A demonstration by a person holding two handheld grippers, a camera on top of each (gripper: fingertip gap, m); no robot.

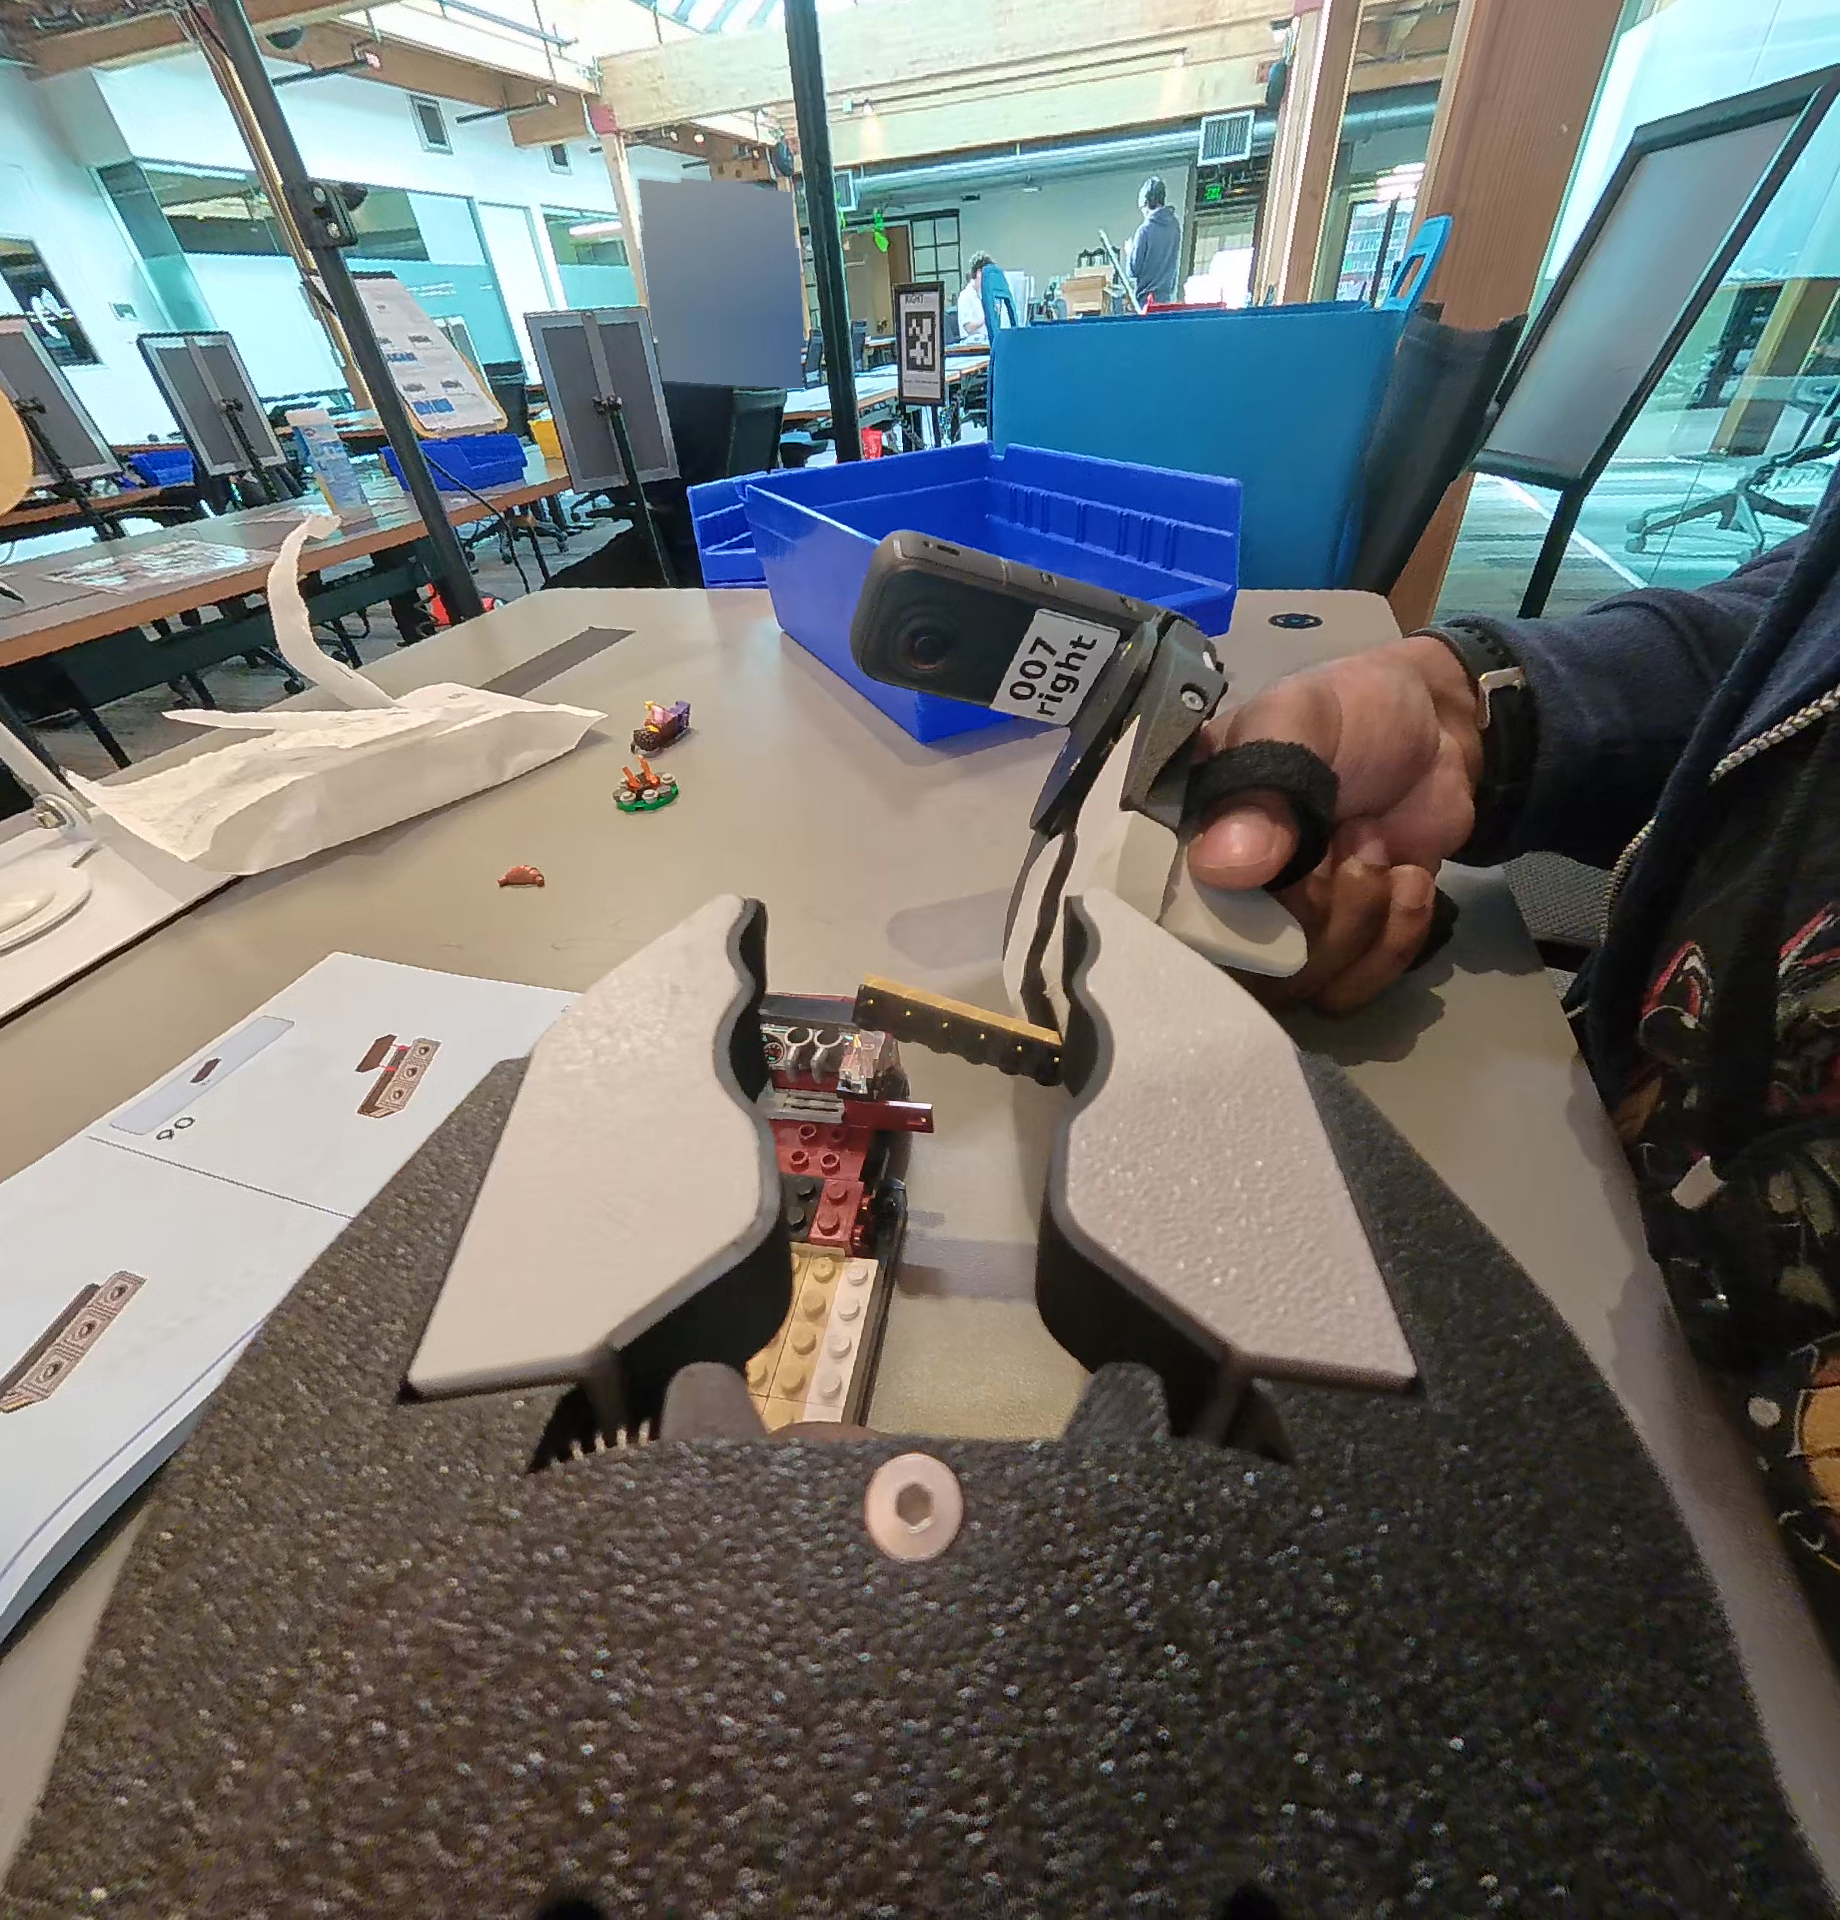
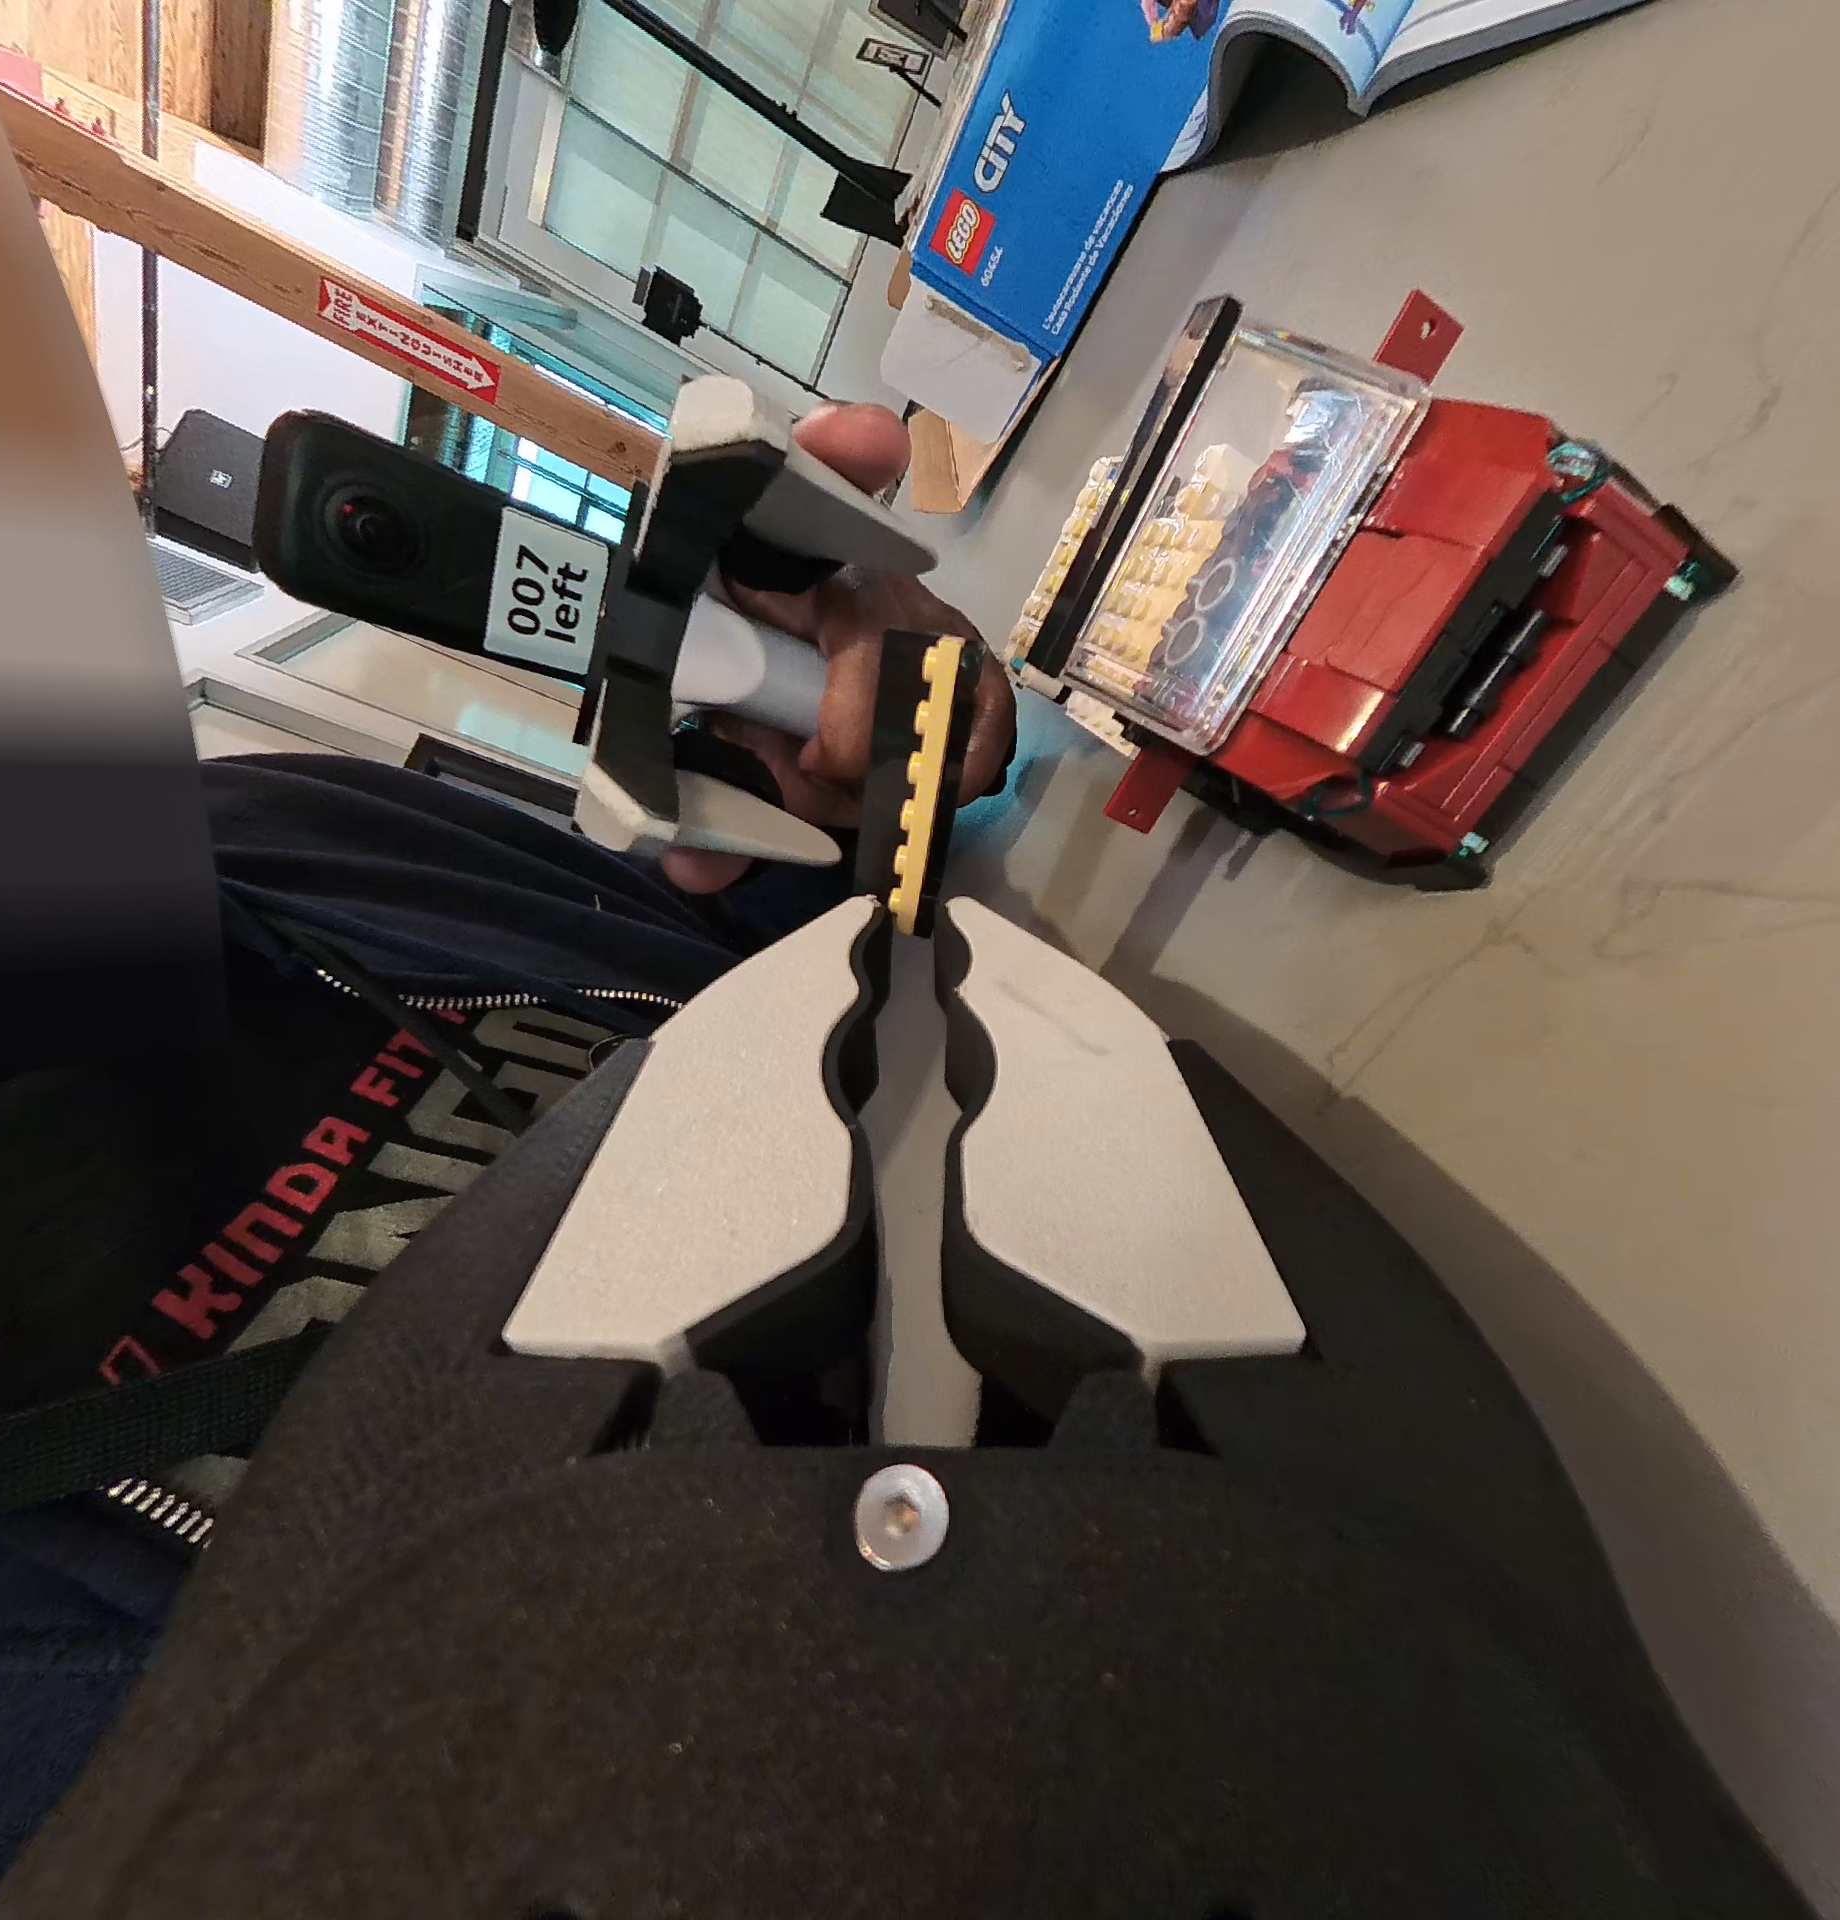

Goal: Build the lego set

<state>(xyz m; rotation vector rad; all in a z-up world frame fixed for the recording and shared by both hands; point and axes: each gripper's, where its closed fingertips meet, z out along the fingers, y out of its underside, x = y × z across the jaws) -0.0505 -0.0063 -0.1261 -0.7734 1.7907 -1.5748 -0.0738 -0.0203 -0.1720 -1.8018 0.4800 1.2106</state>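
The fingers (image 1: 635,1122) look grainy matt grey plastic, the table (image 1: 843,831) is smooth matt grey, the brick car (image 2: 1415,623) glossy plastic, and the bag (image 1: 324,758) crumpled paper.

The left gripper (image 1: 911,997) stands over a brick model (image 1: 838,1132) on the table (image 1: 843,831); the model lies between its spread fingers, close to the left one. Just ahead of its right fingertip is the right gripper (image 2: 905,920), which pinches one end of a long studded plate (image 1: 957,1023); the plate reaches from there toward the model. To the left of the left gripper lies an instruction booklet (image 1: 220,1195). Farther ahead on the left are a paper bag (image 1: 324,758) and three small pieces (image 1: 646,769). Ahead on the right, behind the right gripper, stands a bin (image 1: 989,561).
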